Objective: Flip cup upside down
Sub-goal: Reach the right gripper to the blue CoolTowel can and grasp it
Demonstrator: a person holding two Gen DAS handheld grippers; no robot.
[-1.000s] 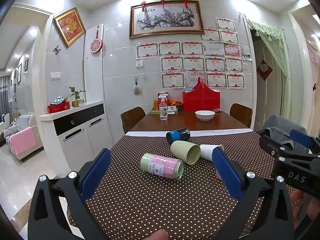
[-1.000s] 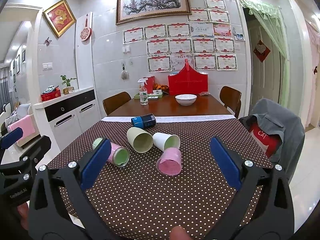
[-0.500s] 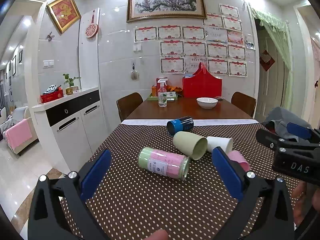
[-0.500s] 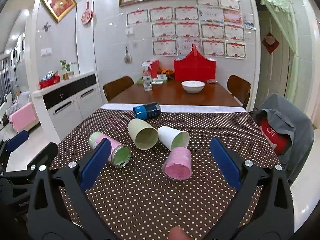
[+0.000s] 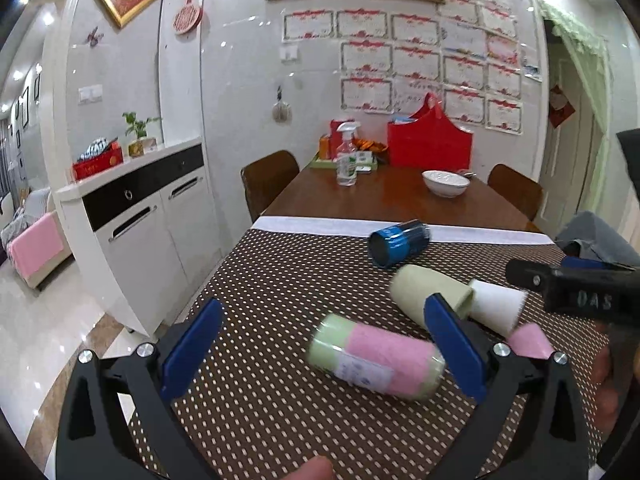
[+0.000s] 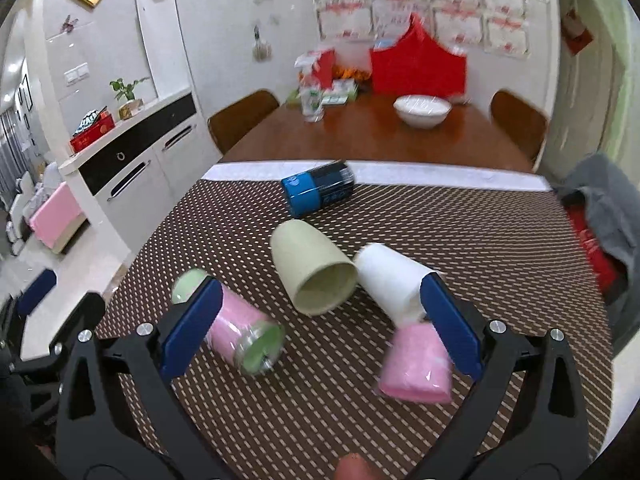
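Both grippers hang low over the near edge of the counter (image 6: 500, 240), spread wide and holding nothing, which suits an approach before any cup is chosen. The left gripper (image 5: 320, 352) frames the pink-and-green cup (image 5: 376, 362), lying on its side just ahead of its fingers; the right gripper (image 6: 316, 328) looks down on the cluster.

Nearest the right gripper lies the pink cup (image 6: 416, 364), on its side, its mouth hidden. Behind it the white cup (image 6: 390, 280) and the olive cup (image 6: 312, 268) lie touching or nearly so, mouths toward the camera. That crowding is the likely obstacle: a finger beside one may nudge its neighbour. Each lies sideways, so flipping probably means gripping the wall and tipping it mouth-down.

Further back lies a blue cup (image 6: 318, 190), well apart. Beyond the dotted cloth stand a white bowl (image 6: 422, 110) and a spray bottle (image 6: 312, 96).
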